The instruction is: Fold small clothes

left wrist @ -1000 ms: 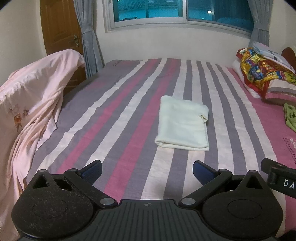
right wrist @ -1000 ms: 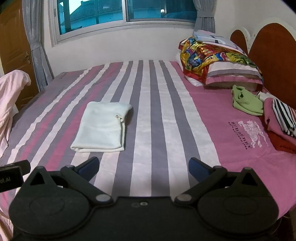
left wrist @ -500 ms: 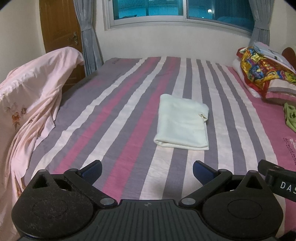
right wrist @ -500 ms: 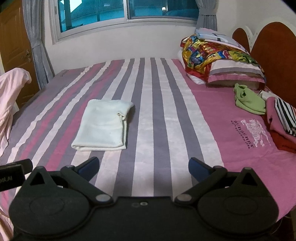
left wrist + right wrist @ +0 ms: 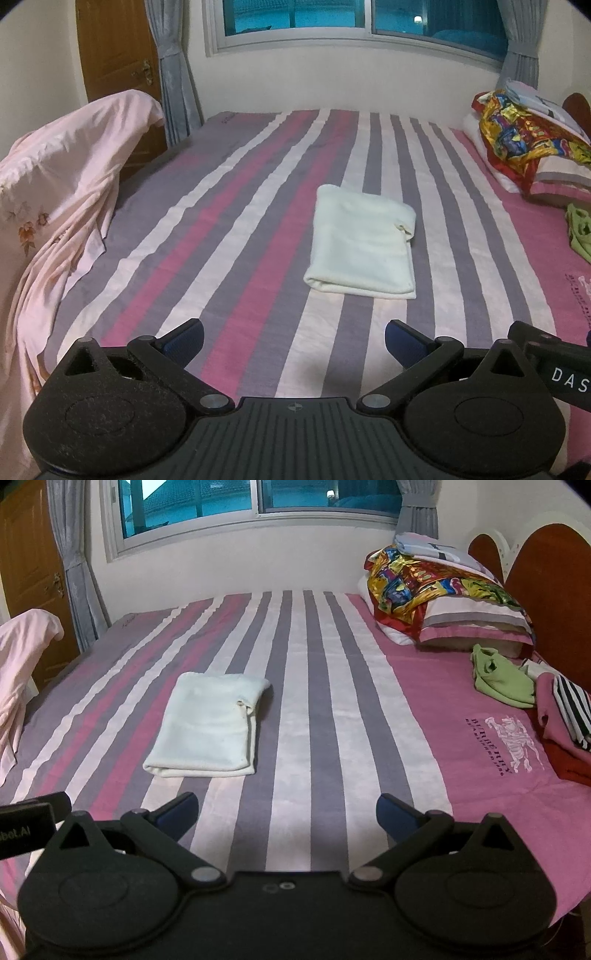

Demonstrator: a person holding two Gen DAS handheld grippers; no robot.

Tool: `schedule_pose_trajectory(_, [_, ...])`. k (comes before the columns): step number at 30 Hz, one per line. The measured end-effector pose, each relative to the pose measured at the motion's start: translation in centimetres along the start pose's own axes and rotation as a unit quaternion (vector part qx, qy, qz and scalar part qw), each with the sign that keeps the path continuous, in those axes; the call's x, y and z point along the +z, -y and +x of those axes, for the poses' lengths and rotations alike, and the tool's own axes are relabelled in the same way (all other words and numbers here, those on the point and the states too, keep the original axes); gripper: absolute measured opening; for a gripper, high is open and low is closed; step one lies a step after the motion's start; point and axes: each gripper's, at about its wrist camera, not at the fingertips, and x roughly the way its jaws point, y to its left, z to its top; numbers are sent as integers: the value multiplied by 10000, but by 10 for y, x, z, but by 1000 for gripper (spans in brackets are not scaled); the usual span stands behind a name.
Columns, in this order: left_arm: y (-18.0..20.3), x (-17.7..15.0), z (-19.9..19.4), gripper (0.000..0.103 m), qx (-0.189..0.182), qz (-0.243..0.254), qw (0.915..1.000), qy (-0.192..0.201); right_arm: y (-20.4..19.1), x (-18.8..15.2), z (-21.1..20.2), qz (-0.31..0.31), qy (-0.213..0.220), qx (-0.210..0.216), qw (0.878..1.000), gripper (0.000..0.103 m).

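The cream garment [image 5: 364, 245] lies folded into a flat rectangle mid-bed on the striped sheet [image 5: 236, 236]; this item appears finished. The left gripper [image 5: 293, 338] and right gripper [image 5: 286, 810] hover apart, empty. The green garment [image 5: 502, 679] near the pillow awaits folding. The pile at the right edge is cut off.

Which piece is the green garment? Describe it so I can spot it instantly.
Start at the wooden headboard and the stacked pillows in front of it. On the plain pink part of the bedsheet just below them lies the green garment, crumpled and unfolded, the only green item, beside the black-and-white striped piece.
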Motion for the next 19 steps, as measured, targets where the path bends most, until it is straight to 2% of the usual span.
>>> schedule_pose_trajectory(10, [-2,5,13,103,-76,-12,9999,-99,-4,2,10,-47,-71,-20,10000,102])
schedule_pose_trajectory(16, [0,9,19,103,-245,-83,9997,20,-5,3,13,-46,-79,-19,10000,102])
schedule_pose_trajectory(19, [3,15,23,103,-202,-73,9997,112,-5,4,17,-25,-96,-29,9999,102])
